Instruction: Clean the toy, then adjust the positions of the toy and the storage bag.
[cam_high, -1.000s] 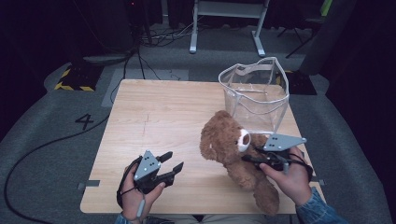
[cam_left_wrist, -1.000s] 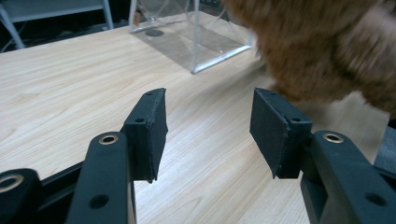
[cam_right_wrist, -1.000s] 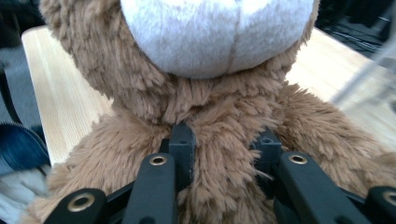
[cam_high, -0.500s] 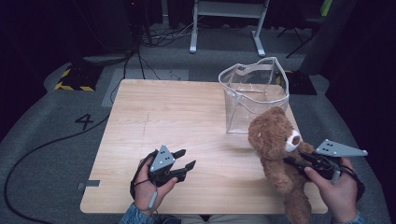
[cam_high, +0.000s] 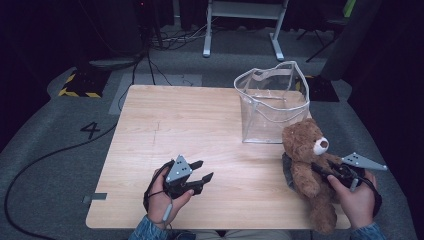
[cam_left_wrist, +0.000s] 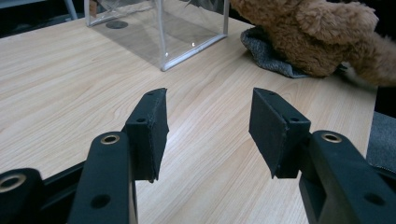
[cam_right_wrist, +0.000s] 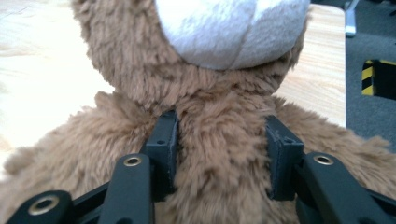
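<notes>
A brown teddy bear (cam_high: 306, 160) with a white muzzle stands at the table's right front, just in front of a clear plastic bag (cam_high: 272, 102). My right gripper (cam_high: 322, 170) is shut on the bear's chest below the muzzle; in the right gripper view both black pads press into the fur of the teddy bear (cam_right_wrist: 219, 154). My left gripper (cam_high: 200, 172) rests low over the front middle of the table, open with nothing between its pads. In the left gripper view the bear (cam_left_wrist: 317, 37) and the bag (cam_left_wrist: 159, 28) lie ahead, beyond the left gripper (cam_left_wrist: 208, 126).
The wooden table (cam_high: 185, 125) is bare at left and middle. A grey cloth piece (cam_left_wrist: 266, 51) lies under the bear. Beyond the table are floor cables, a yellow-black striped marker (cam_high: 77, 85) and a white frame's legs (cam_high: 240, 30).
My right gripper has carried the bear from the table's middle front to the right, and it now sits lower by the table's right edge. The left gripper shifted slightly right.
</notes>
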